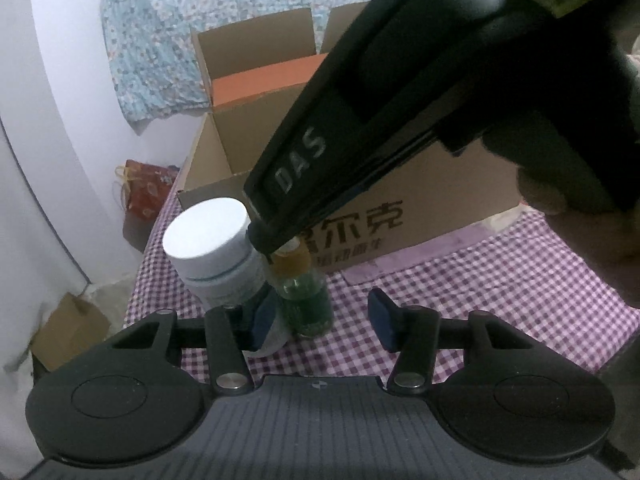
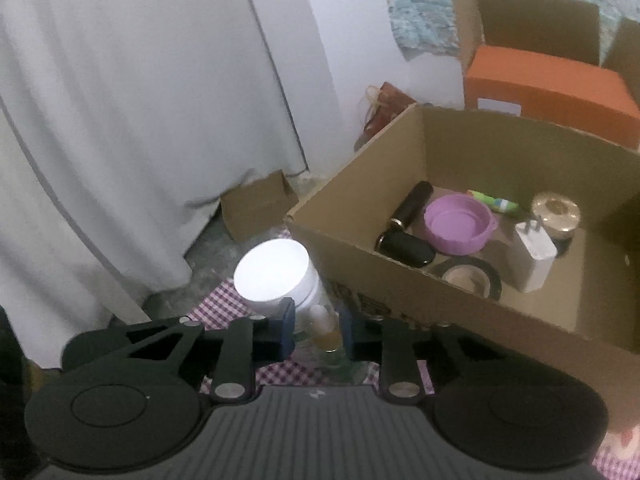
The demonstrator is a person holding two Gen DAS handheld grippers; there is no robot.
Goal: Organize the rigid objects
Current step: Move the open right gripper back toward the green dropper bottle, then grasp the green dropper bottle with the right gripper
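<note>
The right gripper (image 2: 318, 330) comes down steeply from above, its jaws narrowed around the yellow-capped neck of a small green bottle (image 1: 306, 300); whether the pads (image 2: 286, 326) actually press the cap I cannot tell. In the left wrist view that gripper's black body slants in from the upper right, tip at the bottle's cap. The left gripper (image 1: 322, 322) sits low and level behind the bottle, jaws wide apart and holding nothing, its left pad (image 1: 262, 326) just beside the bottle's base. The bottle stands upright on the checked desk (image 1: 460, 304), just beside a white-lidded jar (image 1: 212, 240). Just behind both stands an open cardboard box (image 2: 404, 280) holding a purple bowl (image 2: 460, 224), 2 black tubes (image 2: 406, 246), a white charger (image 2: 534, 256) and a tape roll (image 2: 468, 278).
</note>
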